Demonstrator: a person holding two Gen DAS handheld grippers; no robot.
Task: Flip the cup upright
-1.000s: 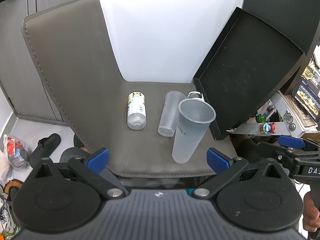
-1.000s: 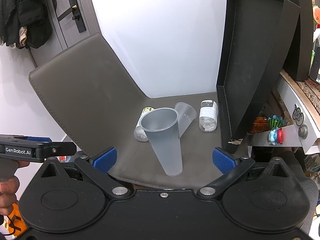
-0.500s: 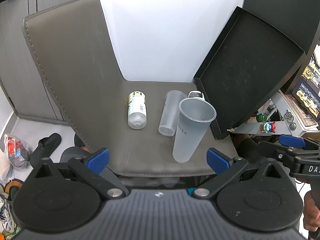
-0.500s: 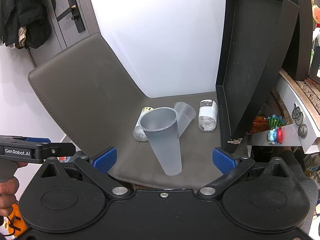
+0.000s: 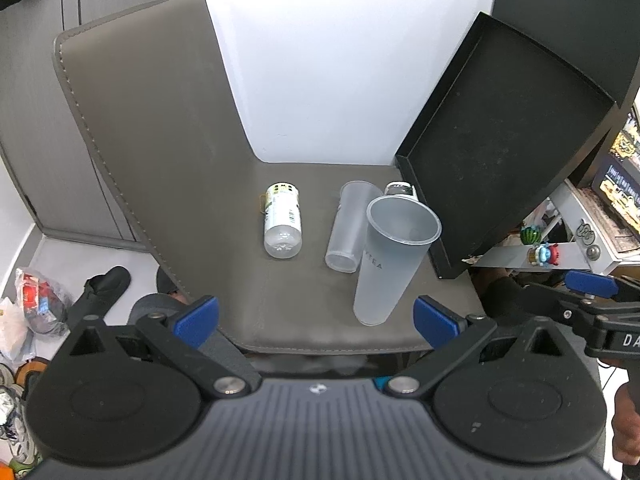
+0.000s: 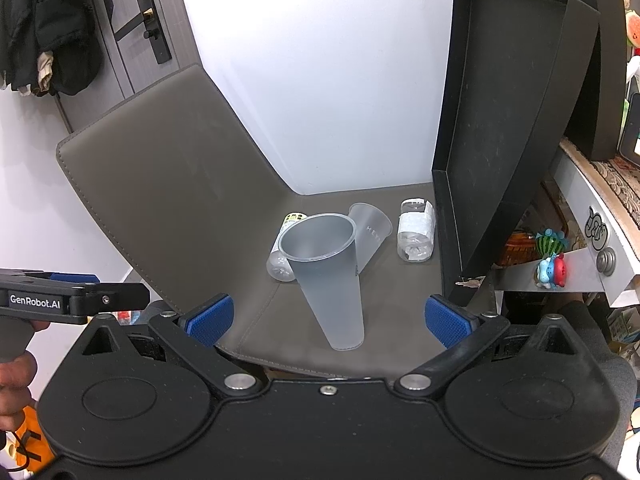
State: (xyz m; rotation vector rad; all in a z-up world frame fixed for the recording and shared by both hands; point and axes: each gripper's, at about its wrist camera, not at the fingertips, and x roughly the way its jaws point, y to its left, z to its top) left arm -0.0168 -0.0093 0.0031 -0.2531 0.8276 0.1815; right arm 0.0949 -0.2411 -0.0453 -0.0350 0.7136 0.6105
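Two frosted cups are on the grey mat: one cup [image 5: 390,264] stands upright near the front edge, mouth up, and a second cup [image 5: 350,226] lies on its side just behind it, its mouth towards the back wall. Two plastic bottles also lie on their sides, a yellow-labelled bottle [image 5: 282,220] to the left of the cups and a white-labelled bottle [image 6: 416,230] to their right, beside the one black tray [image 6: 508,120] propped on end. The left tool [image 5: 316,316] hangs spread wide with nothing between its blue pads, back from the mat's front edge. The right tool [image 6: 328,318] is likewise wide apart and empty, with the standing cup in line between its pads and untouched.
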